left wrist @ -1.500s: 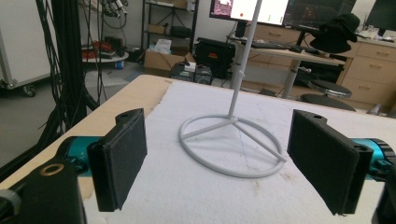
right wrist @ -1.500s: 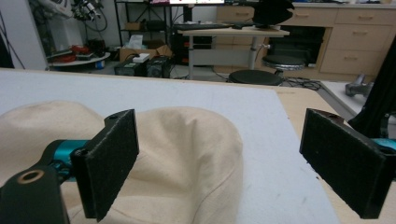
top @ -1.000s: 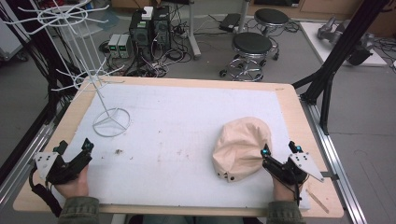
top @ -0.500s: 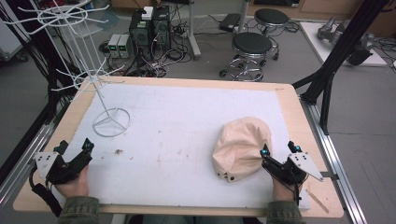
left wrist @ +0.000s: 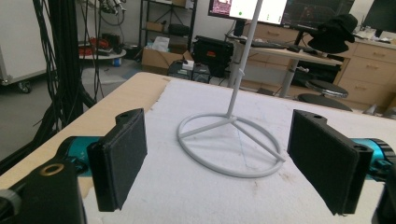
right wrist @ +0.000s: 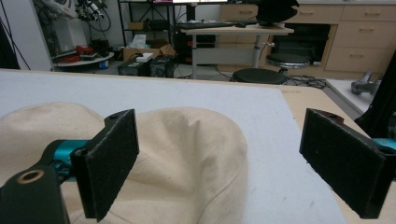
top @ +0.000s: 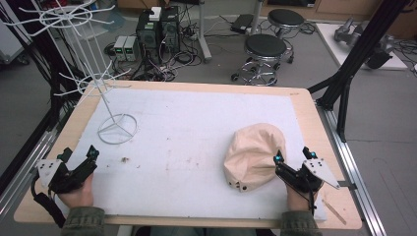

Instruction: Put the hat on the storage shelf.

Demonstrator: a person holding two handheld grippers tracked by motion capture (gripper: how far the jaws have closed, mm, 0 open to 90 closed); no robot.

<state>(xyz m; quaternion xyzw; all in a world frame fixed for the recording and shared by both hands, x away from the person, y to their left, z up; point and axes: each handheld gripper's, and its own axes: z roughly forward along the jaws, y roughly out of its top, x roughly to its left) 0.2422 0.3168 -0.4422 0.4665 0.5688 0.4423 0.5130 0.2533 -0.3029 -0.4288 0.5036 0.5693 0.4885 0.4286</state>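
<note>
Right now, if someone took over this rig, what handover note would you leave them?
Left tool: open, holding nothing, at the near left of the table, aimed toward the white wire stand.
Right tool: open, holding nothing, right beside the beige cap; whether it touches the fabric I cannot tell.
Things: the cap lies on the white mat at the near right. The stand is upright at the far left, its hooks bare.
Done: nothing visibly; the cap is not gripped.
Left: probably grip the cap with the right tool and carry it to the stand, possibly to hang it on a hook.
</note>
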